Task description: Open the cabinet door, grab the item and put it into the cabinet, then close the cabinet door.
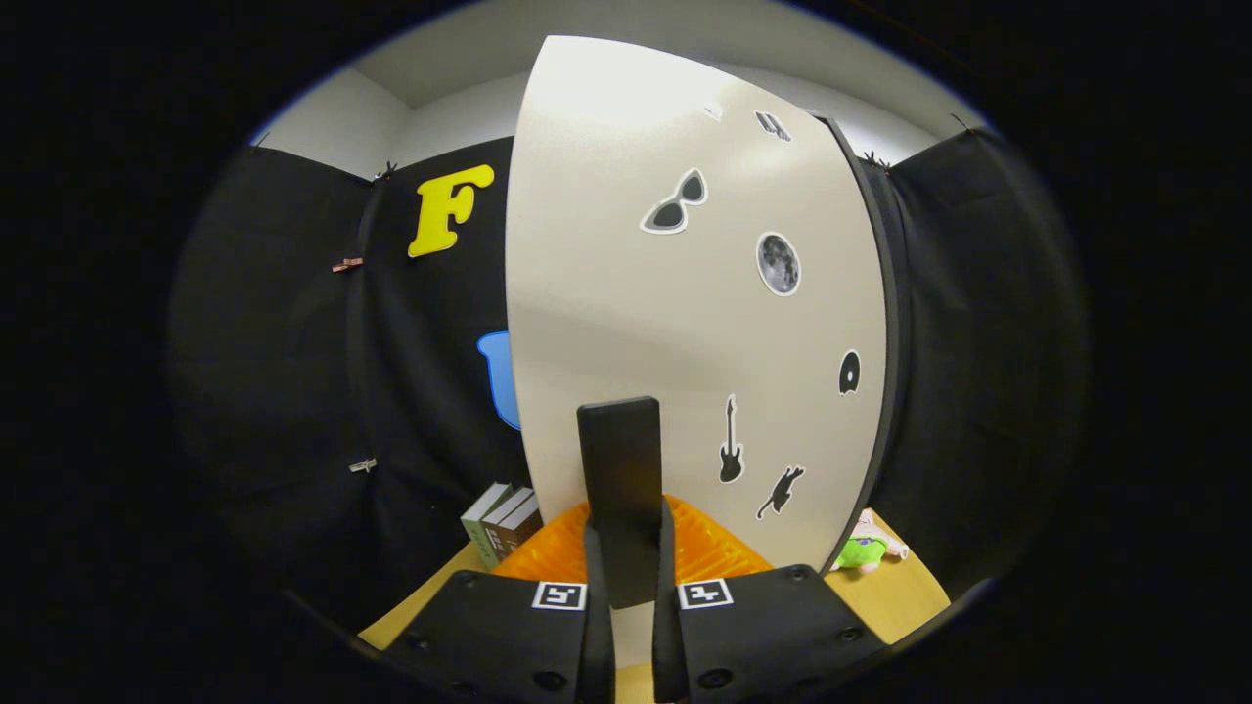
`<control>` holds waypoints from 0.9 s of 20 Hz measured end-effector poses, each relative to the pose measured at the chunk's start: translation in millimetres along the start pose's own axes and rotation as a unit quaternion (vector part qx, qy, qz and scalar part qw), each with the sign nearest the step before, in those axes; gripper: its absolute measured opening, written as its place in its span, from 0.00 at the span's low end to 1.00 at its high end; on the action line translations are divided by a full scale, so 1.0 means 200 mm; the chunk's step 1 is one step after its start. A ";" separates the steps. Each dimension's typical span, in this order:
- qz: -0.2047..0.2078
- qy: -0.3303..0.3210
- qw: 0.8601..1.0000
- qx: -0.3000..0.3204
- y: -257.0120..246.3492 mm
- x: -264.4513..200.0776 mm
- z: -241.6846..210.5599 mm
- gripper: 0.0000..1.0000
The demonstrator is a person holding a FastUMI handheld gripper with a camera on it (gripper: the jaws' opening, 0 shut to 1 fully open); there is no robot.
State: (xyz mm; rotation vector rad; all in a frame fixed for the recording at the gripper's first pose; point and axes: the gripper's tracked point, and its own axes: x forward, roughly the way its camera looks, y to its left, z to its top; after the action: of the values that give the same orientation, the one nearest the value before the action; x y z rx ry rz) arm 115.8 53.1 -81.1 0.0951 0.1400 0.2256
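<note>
Black booth cloth is seen behind the door (685, 293).
The handle (619, 479) is clamped between the tool (634, 577) fingers; the toy (863, 550) lies on the tabletop (905, 596) beside the door. Slippage is risked if pulled askew.

hand-held gripper (624, 587) | two blocky finger mounts; square black-and-white tag on each; round screws along the base

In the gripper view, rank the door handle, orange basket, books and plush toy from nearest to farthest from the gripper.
1. Door handle: between the gripper fingers, apparently clamped.
2. Orange basket: just beyond them, under the door.
3. Books on the left and plush toy on the right: too close to call.
</note>
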 end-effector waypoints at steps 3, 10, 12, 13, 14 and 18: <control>-0.006 0.000 1.000 0.001 -0.04 -0.09 0.01 0.19; -0.041 -0.003 0.999 0.003 -0.19 -0.22 0.02 0.18; -0.054 -0.006 0.999 0.000 -0.24 -0.25 0.03 0.18; -0.062 -0.008 0.998 0.002 -0.26 -0.26 0.02 0.18; -0.070 -0.010 0.997 0.004 -0.28 -0.27 0.03 0.18; -0.092 -0.015 0.996 0.016 -0.38 -0.32 0.04 0.17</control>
State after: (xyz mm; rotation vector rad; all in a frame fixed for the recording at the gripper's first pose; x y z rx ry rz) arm 71.8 -36.0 -74.3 0.1165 0.1208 0.0383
